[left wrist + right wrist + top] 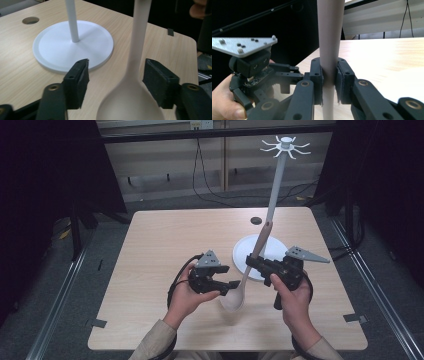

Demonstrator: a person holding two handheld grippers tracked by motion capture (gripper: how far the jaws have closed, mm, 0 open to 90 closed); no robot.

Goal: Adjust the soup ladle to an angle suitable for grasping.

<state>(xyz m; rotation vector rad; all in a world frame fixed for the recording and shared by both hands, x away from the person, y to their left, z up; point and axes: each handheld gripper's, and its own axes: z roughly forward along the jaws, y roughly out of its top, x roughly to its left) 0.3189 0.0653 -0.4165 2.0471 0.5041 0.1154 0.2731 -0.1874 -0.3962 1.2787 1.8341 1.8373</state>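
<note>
A long pale beige spoon [258,247] stands tilted over the table, bowl [234,297] down and handle leaning up to the right. My right gripper [251,263] is shut on its handle [330,32], pads pressed on both sides [329,80]. My left gripper [227,285] is open, with the spoon's neck [135,62] between its pads [80,72] and not pressed by them. Behind stands a white hook stand [277,185] on a round white base [274,247], its pole [72,22] rising from that base [57,50].
A small round hole [256,220] sits in the tabletop behind the base. Dark tape tabs mark the table's front corners [97,323] [352,317]. Black cables run over the floor beyond the far edge. Dark curtains flank both sides.
</note>
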